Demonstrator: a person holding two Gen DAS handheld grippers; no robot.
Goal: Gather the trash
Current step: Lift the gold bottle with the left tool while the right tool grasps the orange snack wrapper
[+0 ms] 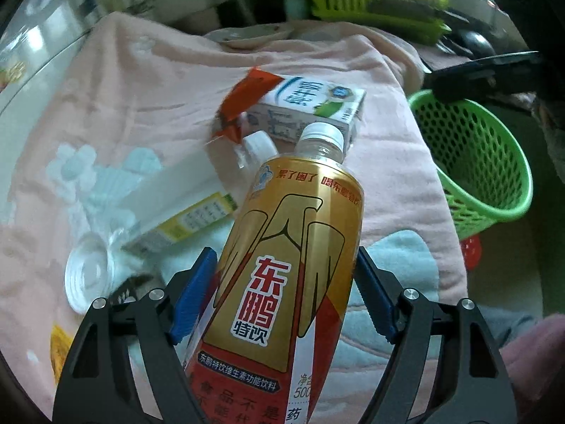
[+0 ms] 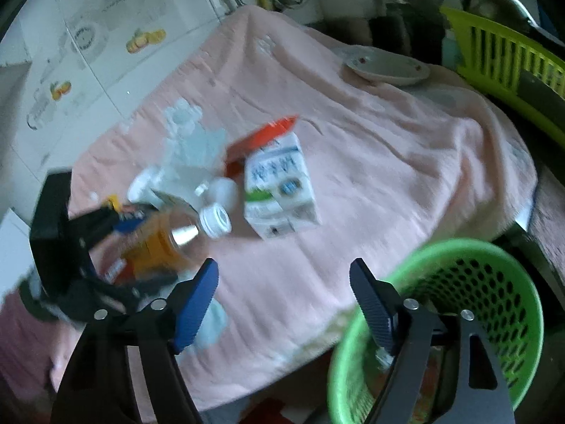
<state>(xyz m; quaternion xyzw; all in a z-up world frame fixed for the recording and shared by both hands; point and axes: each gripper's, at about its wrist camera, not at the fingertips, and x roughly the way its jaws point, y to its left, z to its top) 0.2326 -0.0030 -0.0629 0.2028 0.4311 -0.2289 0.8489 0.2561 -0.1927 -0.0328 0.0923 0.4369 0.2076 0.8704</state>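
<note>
Jaws of left gripper [image 1: 284, 291] around tilted bottle [image 1: 282, 282]

Pretty dim, flat indoor light with a bluish cast, and no hard shadows anywhere. The right wrist view is smeared with motion blur, worst around the bottle [image 2: 166, 243] and carton [image 2: 279, 190], while the left view stays sharper up close. Both are heavily fisheye-bent, with dark corners.

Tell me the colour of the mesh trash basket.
Bright green basket, shown best in the right wrist view.

Black skeletal fingers [image 1: 197, 293]; ridged blue pads [image 2: 196, 304]; silver round screws [image 2: 409, 304] at pivots.
</note>
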